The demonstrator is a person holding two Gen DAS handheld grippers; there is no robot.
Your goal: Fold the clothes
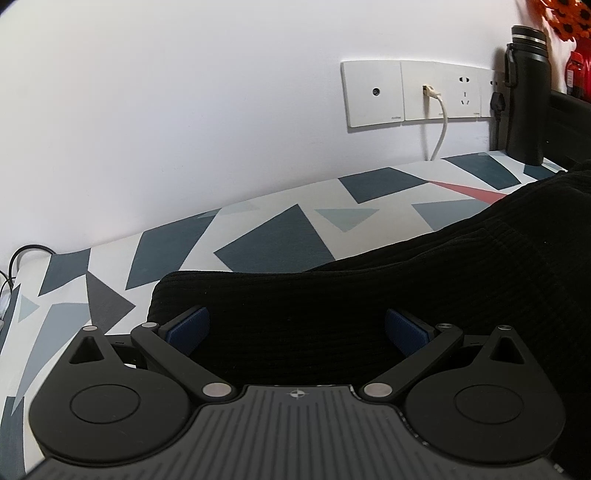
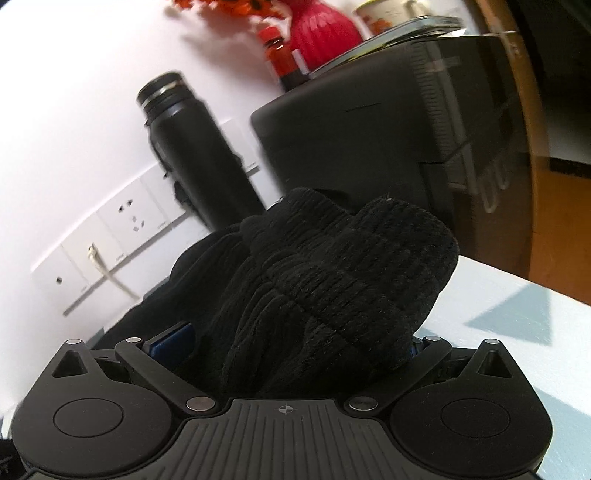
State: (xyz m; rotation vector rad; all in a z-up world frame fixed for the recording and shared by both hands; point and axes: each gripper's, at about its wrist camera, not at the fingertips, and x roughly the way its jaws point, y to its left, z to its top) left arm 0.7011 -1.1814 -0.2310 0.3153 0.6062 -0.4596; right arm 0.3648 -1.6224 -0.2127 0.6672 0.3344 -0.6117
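**One black knit, two hand-held grippers at its edges**

One black ribbed knit garment [image 1: 369, 295] lies on the patterned tabletop [image 1: 258, 236], spreading from the near middle toward the far right. In the right wrist view its bunched fabric [image 2: 332, 280] rises in a mound straight ahead.

Two hand-held grippers are in play. The left hand-held gripper [image 1: 297, 326] stands wide, its two blue pads apart, with the garment's near edge lying between them; neither pad visibly presses the cloth. The right hand-held gripper [image 2: 295, 343] also stands wide: one blue pad [image 2: 173, 341] shows clear at the left just beside the fabric, while the other is mostly hidden under the overhanging knit. The mound sits between and over its fingers, slack rather than pinched.

Farther out: one black bottle [image 1: 526, 96] stands at the far right by the wall, beside a row of white wall sockets [image 1: 417, 92] with one white cable [image 1: 441, 122] plugged in. One black box [image 2: 351, 140] stands behind the mound, with one red vase [image 2: 321, 31] on top.
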